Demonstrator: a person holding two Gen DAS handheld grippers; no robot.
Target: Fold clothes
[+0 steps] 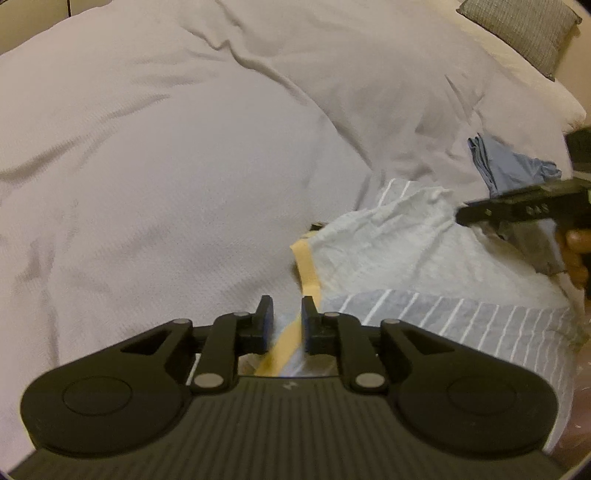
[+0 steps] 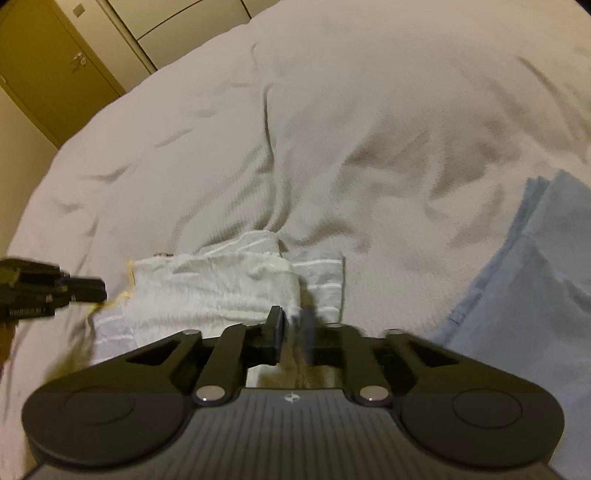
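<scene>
- The left gripper (image 1: 287, 314) hung low over the bed (image 1: 166, 166), its jaws narrow, with the yellow waistband (image 1: 306, 269) of the striped shorts (image 1: 388, 251) running between them; I cannot tell whether they pinched it
- The striped shorts lay crumpled on the bed's white cover, pale lining up, grey-and-white stripes showing along the near edge
- The right gripper (image 2: 293, 325) sat at the opposite end of the shorts (image 2: 221, 284), jaws narrow with white cloth between them; blur hid whether they clamped
- A folded blue garment (image 2: 535, 277) lay beside the shorts, just to the right
- A grey pillow (image 1: 524, 29) rested at the bed's far corner
</scene>
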